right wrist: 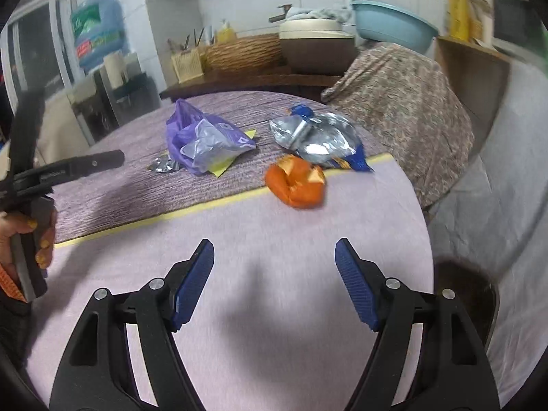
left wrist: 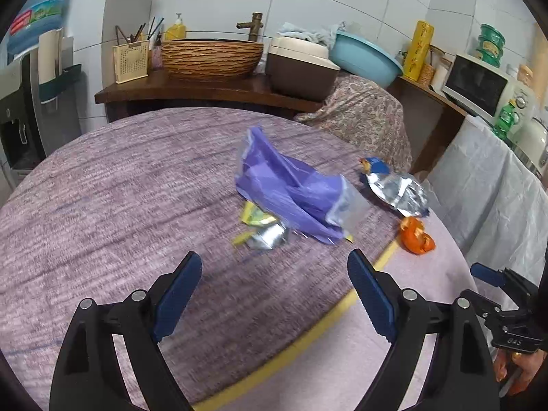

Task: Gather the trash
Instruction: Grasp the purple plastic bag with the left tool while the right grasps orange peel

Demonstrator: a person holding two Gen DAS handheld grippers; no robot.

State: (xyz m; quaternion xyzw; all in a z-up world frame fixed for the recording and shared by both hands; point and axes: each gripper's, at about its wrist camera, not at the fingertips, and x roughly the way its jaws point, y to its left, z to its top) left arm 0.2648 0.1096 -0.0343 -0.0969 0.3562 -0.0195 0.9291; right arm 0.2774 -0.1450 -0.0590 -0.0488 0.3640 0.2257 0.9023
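Note:
Trash lies on a round table with a purple cloth [left wrist: 102,205]. A crumpled purple wrapper [left wrist: 291,191] lies mid-table, with a small yellow and silver wrapper [left wrist: 263,229] in front of it. A silver and blue foil bag [left wrist: 397,188] and an orange peel [left wrist: 416,236] lie to its right. My left gripper [left wrist: 274,267] is open and empty, just short of the small wrapper. My right gripper [right wrist: 274,257] is open and empty over the pink mat [right wrist: 239,274], short of the orange peel [right wrist: 296,185]. The purple wrapper [right wrist: 205,137] and foil bag [right wrist: 318,137] lie beyond.
A wooden counter [left wrist: 205,90] behind the table holds a woven bowl [left wrist: 210,58], a cooker [left wrist: 301,65] and a blue basin [left wrist: 366,58]. A floral-covered object [right wrist: 400,102] stands at the table's right. A dark bin opening [right wrist: 469,294] sits low right. A microwave [left wrist: 479,85] stands far right.

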